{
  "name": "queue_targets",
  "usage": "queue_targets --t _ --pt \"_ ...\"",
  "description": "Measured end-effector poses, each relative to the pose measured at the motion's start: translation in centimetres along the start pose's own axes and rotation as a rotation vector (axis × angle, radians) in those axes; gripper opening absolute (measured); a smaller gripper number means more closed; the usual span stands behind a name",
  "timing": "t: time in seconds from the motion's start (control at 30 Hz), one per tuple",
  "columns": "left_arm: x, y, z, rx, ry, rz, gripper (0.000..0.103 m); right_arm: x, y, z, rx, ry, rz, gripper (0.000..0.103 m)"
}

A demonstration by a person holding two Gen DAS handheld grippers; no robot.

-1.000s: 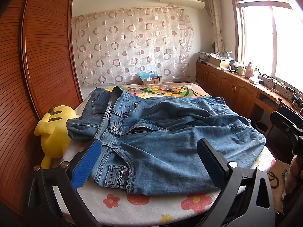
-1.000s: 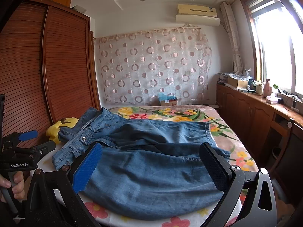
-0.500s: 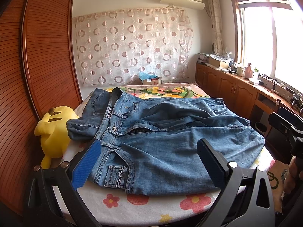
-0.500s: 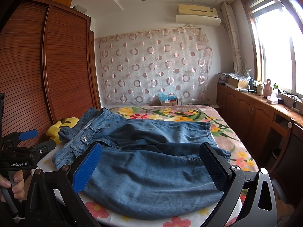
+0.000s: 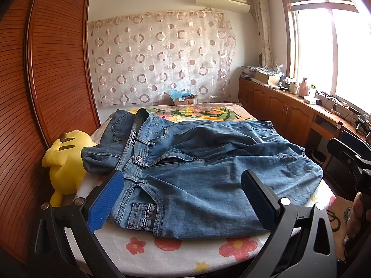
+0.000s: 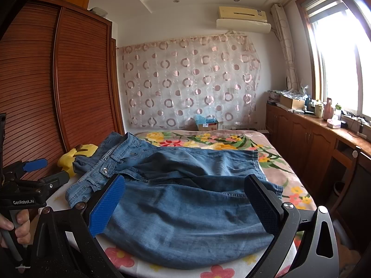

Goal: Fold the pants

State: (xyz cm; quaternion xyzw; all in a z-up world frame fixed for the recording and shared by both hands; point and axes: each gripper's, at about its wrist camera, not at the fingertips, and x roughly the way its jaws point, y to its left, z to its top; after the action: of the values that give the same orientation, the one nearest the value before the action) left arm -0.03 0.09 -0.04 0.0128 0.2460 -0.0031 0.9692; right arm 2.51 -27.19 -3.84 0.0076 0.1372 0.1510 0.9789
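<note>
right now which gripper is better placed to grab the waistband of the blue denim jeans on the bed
Left. The left gripper, open, sits at the waistband end of the blue denim jeans, near the metal button. The right gripper, also open, faces the legs.

"GenRobot.AI", white on black, stands on the left gripper (image 6: 34, 169) body, seen far left of the right fingers (image 6: 106, 206). Jeans (image 5: 208, 173) pocket tab betw. the left fingers carries lettering (too small to read, approx. unreadable).

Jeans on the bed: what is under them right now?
The jeans lie on the floral bedspread, which shows around their edges. A yellow plush toy sits beside the waistband, apparently not beneath. Anything beneath the denim itself is hidden.
</note>
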Motion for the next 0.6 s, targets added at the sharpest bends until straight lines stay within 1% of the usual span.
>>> queue_targets --t 0.6 --pt "-0.04 0.02 -0.02 -0.001 -0.003 -0.001 0.101 0.00 0.20 -0.01 -0.001 -0.004 0.002 0.102"
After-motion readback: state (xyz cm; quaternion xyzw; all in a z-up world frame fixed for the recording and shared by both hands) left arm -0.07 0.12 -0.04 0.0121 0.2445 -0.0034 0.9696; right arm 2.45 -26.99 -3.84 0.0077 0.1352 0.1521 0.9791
